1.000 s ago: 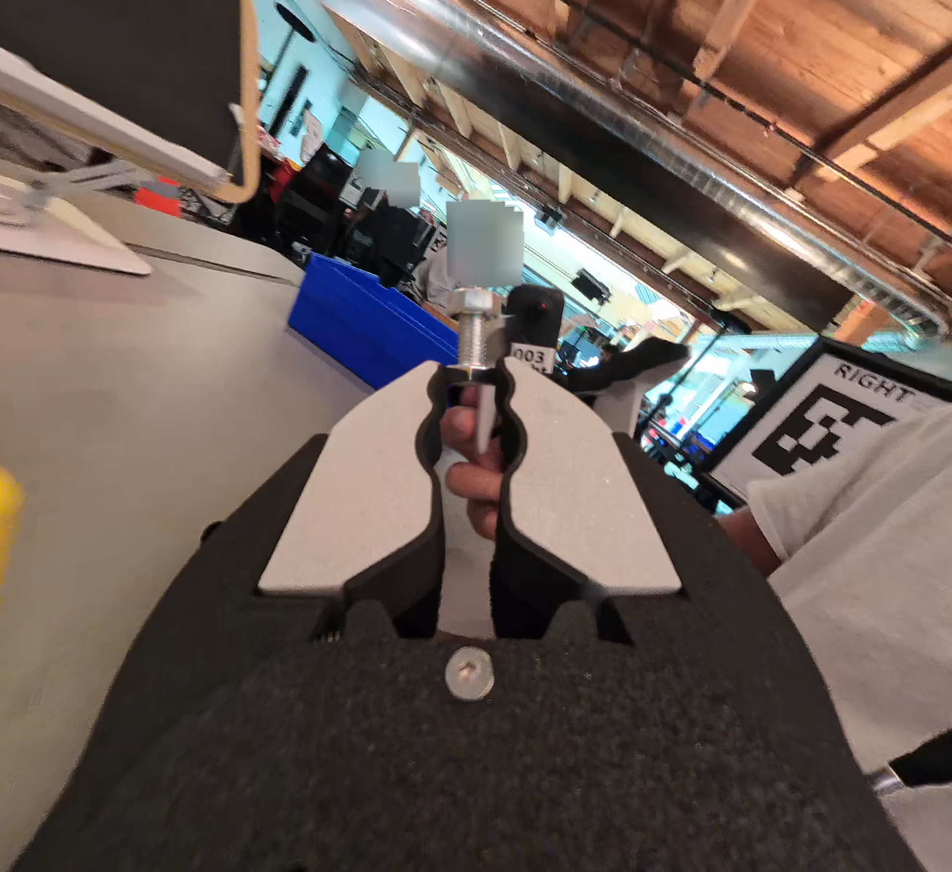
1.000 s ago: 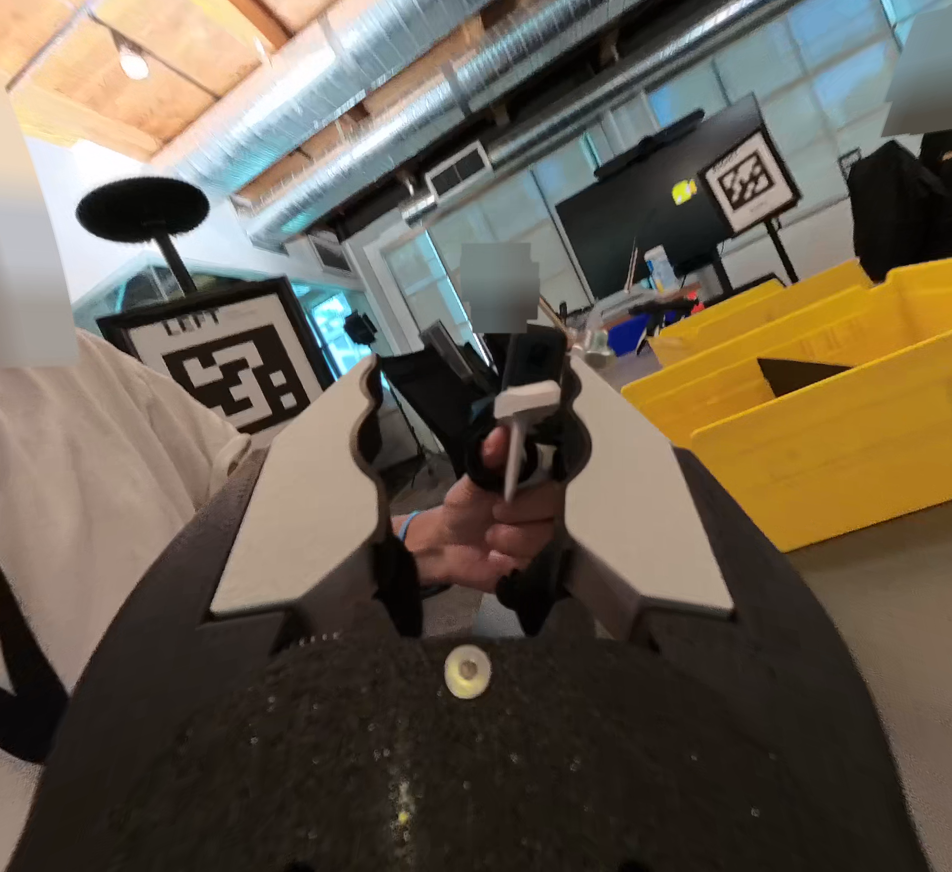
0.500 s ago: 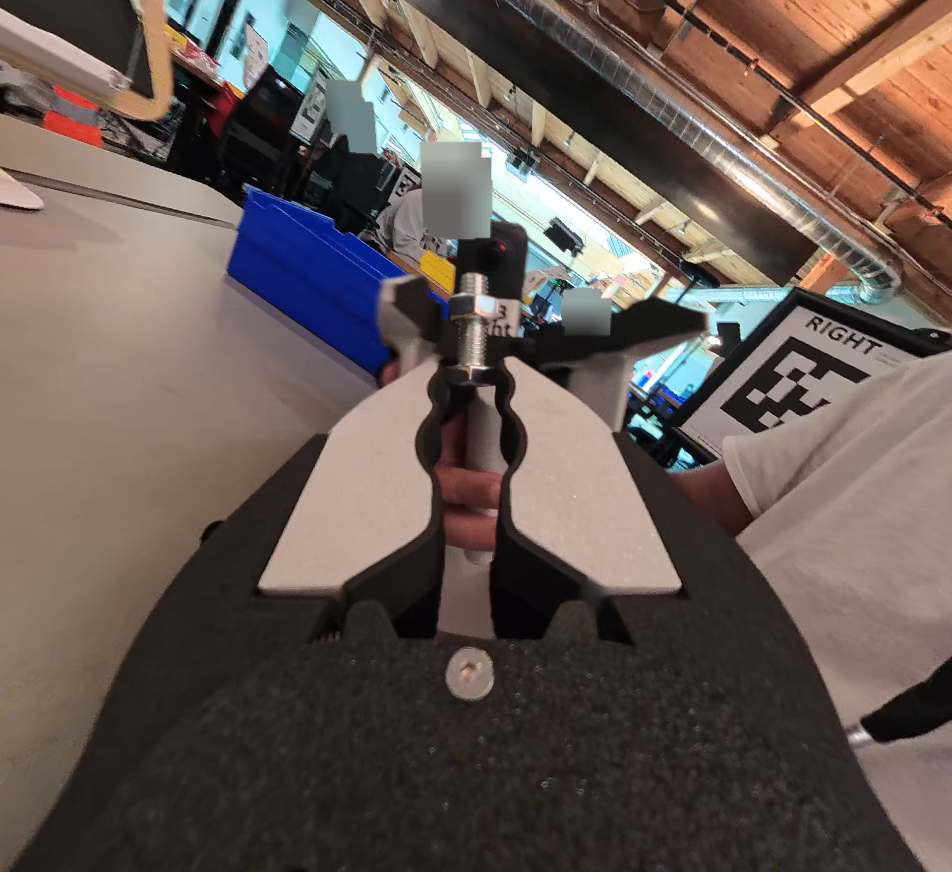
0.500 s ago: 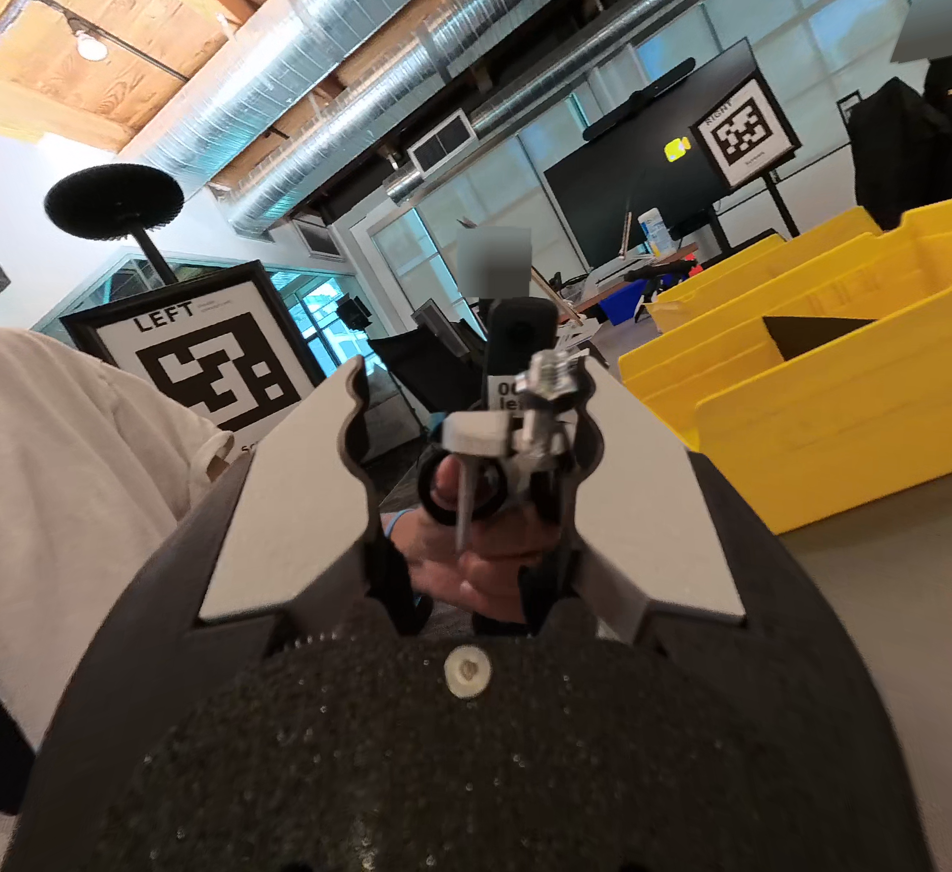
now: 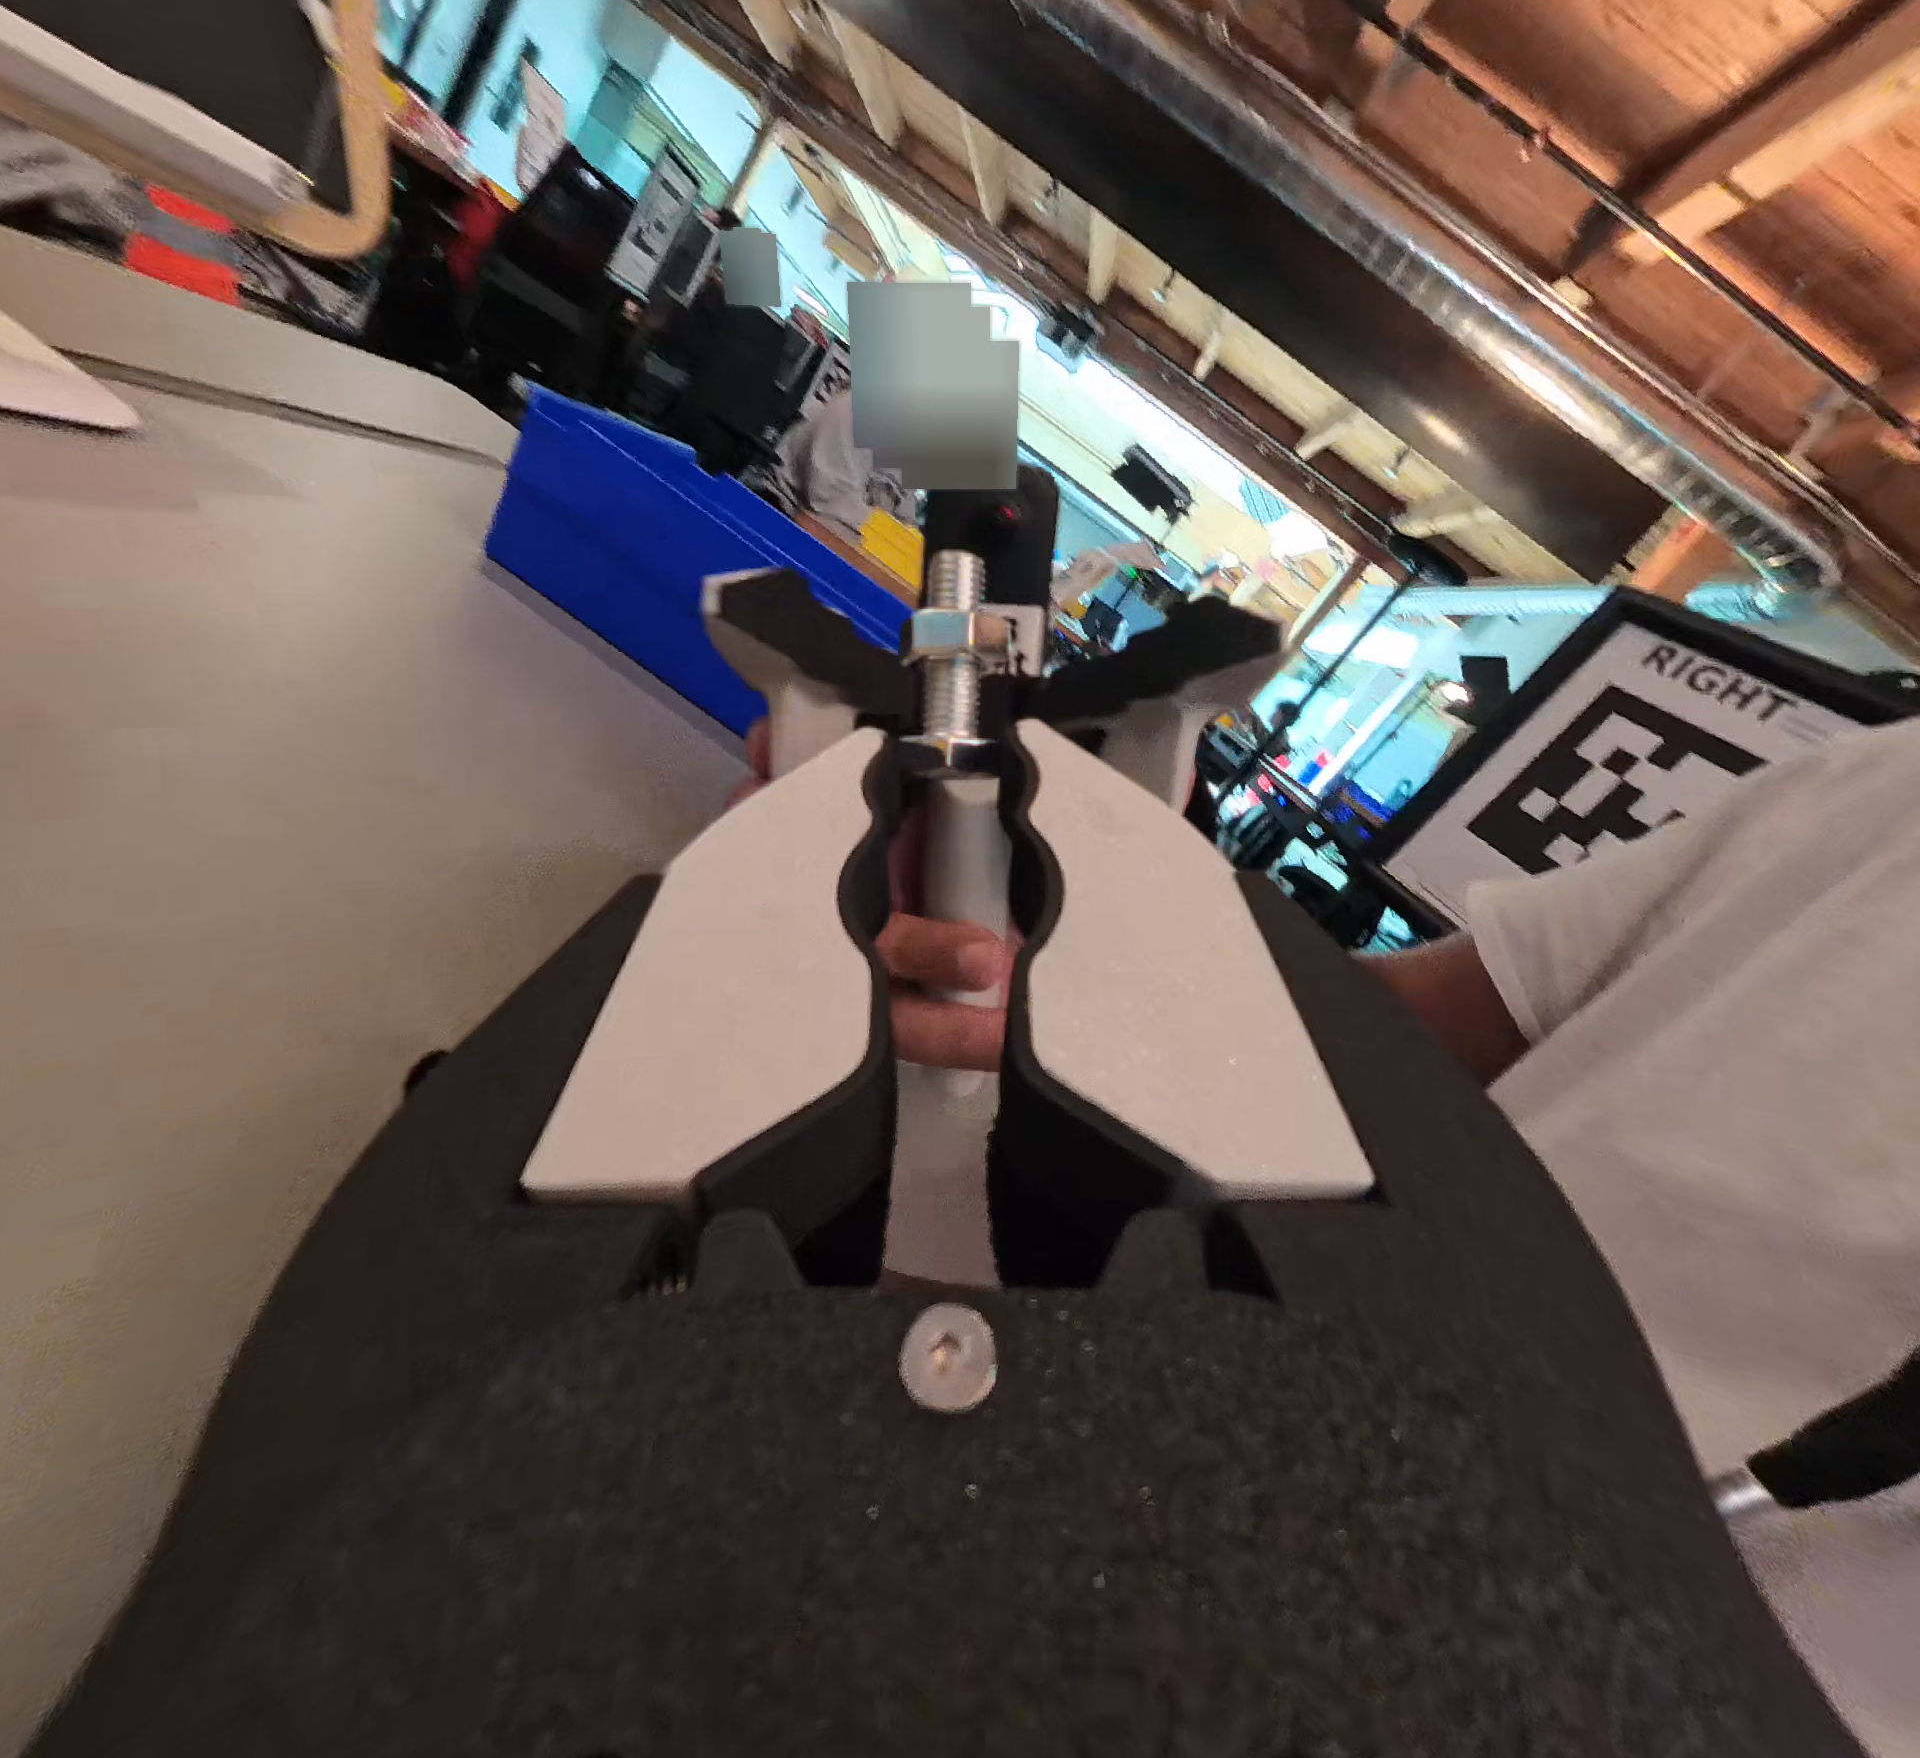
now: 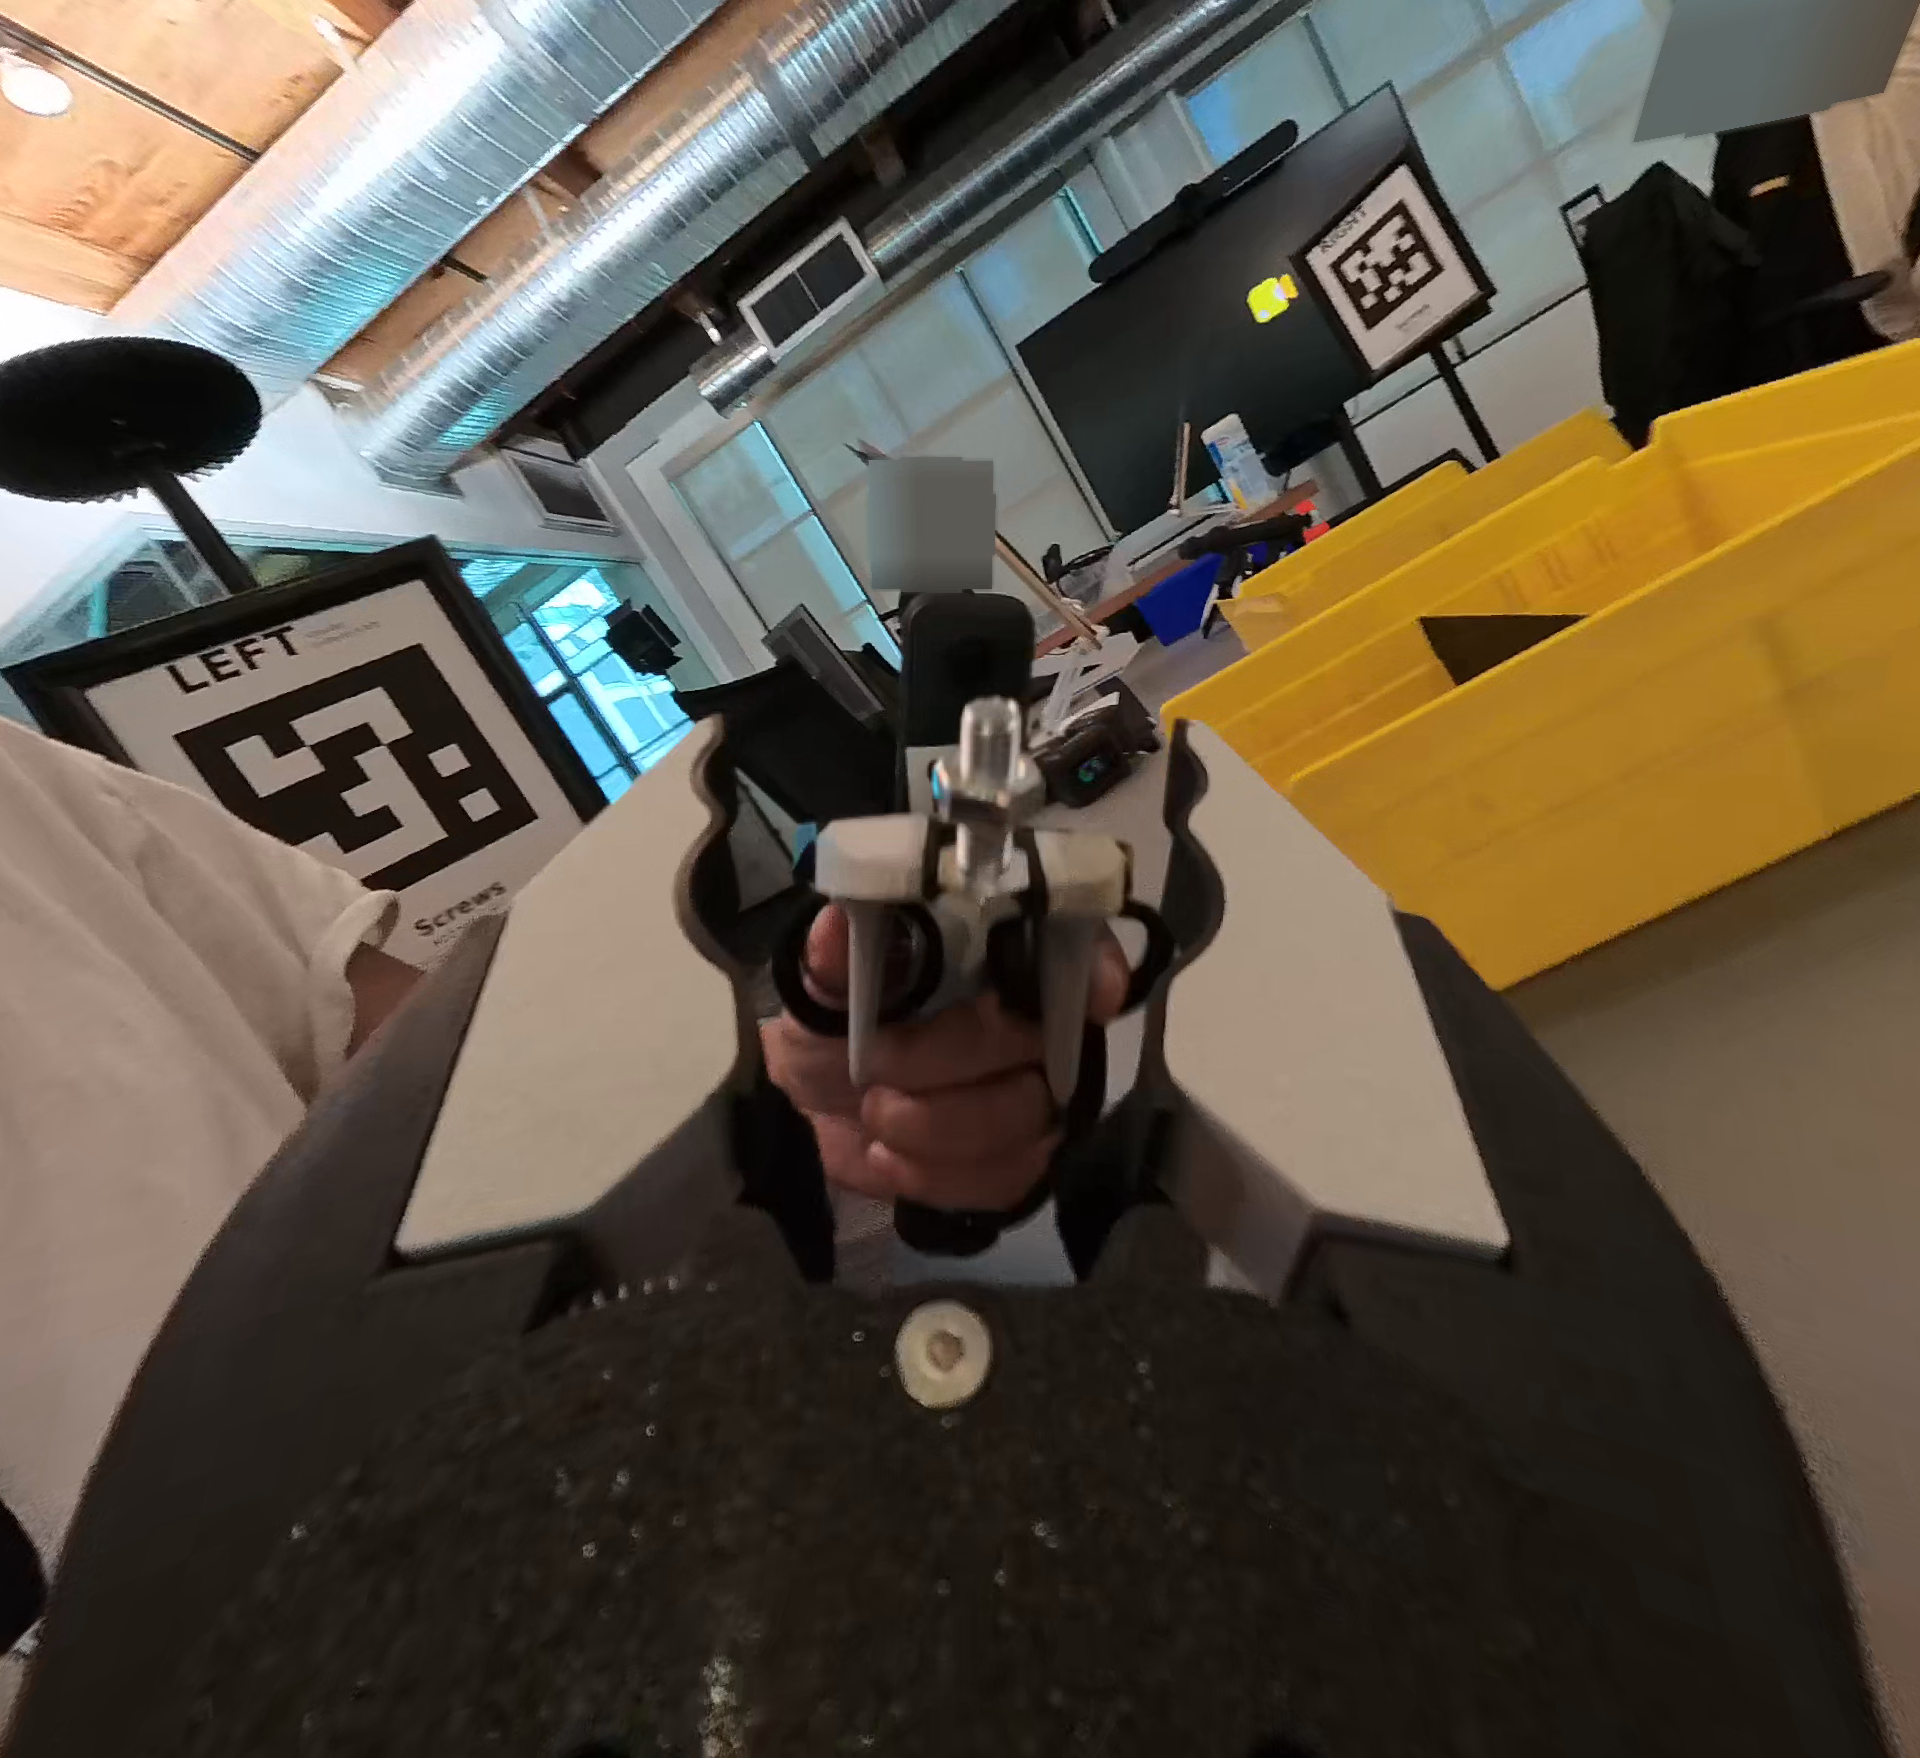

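My left gripper [image 5: 951, 752] is shut on the head of a silver bolt [image 5: 954, 685] that points away from it, with a hex nut [image 5: 956, 636] threaded partway along the shaft. My right gripper [image 6: 951, 752] is open and faces the left one head-on. Its black fingers [image 5: 800, 628] spread to either side of the nut in the left wrist view. In the right wrist view the left gripper [image 6: 971, 872] sits between my right fingers with the bolt [image 6: 987, 742] pointing at the camera. A person's hand [image 6: 935, 1137] holds the left gripper's handle.
Both grippers are held above a grey table [image 5: 260, 825]. A blue bin [image 5: 644, 545] stands at its far side, yellow bins [image 6: 1558, 773] to the right. Framed black-and-white marker boards [image 5: 1621, 773] [image 6: 343, 752] stand near the person's white sleeve [image 5: 1714, 1085]. Less than 4 cm separates the two grippers' tips.
The two grippers have drawn together and turned relative to each other. The bolt and nut now sit between the right gripper's open fingers. The left stays shut on the bolt.
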`<action>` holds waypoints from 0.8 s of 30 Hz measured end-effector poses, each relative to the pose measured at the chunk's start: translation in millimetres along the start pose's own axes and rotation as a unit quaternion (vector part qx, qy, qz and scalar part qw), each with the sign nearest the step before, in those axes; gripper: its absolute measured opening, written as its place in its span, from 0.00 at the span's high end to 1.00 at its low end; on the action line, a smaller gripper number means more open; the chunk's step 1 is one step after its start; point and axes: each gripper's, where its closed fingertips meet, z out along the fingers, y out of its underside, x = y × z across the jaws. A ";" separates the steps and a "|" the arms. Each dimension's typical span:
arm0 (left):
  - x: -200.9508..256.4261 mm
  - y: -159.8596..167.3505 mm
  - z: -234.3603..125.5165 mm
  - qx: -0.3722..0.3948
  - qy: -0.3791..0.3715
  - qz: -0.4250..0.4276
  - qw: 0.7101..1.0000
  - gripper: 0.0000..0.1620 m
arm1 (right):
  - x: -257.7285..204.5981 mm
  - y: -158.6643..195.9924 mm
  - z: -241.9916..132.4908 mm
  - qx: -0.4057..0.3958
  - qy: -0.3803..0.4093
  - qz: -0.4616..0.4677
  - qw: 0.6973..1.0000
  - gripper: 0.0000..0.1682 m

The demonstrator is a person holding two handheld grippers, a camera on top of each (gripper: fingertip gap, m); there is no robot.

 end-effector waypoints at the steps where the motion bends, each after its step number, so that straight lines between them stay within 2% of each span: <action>1: 3.1 4.1 3.6 -0.008 0.006 0.000 1.000 0.89 | -4.3 1.2 3.3 0.001 -0.010 0.002 1.000 0.51; 4: -1.4 -1.8 1.0 0.008 -0.002 -0.004 1.000 0.89 | -18.2 3.8 7.8 -0.002 -0.037 -0.006 0.999 0.54; 6: -8.6 -16.4 -11.2 0.040 -0.012 -0.010 0.999 0.89 | -17.2 1.1 3.9 0.004 -0.026 -0.008 1.000 0.50; 7: -14.1 -25.3 -19.5 0.060 -0.024 -0.012 0.998 0.89 | -18.8 -2.2 -1.4 0.009 -0.033 -0.011 0.999 0.54; 8: -22.4 -32.6 -28.6 0.076 -0.043 -0.016 0.996 0.89 | -23.9 -7.5 -7.7 0.018 -0.050 -0.017 0.998 0.63; 9: -29.9 -37.4 -36.7 0.086 -0.056 -0.022 0.994 0.89 | -21.3 -12.9 -12.0 0.027 -0.040 -0.019 0.999 0.63; 12: -38.4 -43.1 -45.3 0.097 -0.066 -0.031 0.993 0.89 | -10.3 -16.1 -16.6 0.019 -0.015 -0.016 1.000 0.61; 16: -20.9 -21.9 -21.6 0.047 -0.032 -0.022 0.998 0.89 | 2.2 -6.4 -9.0 0.002 0.009 -0.008 1.000 0.53; 20: 0.6 2.0 1.7 -0.006 0.010 -0.011 1.000 0.89 | -4.2 8.5 3.4 -0.017 -0.009 0.004 1.000 0.51; 23: -6.0 -6.5 -3.0 0.017 -0.005 -0.015 1.000 0.89 | -14.5 7.0 4.4 -0.011 -0.025 -0.005 1.000 0.52; 24: -11.8 -14.9 -10.0 0.038 -0.012 -0.024 0.999 0.89 | -14.6 5.2 3.1 -0.007 -0.020 -0.003 1.000 0.49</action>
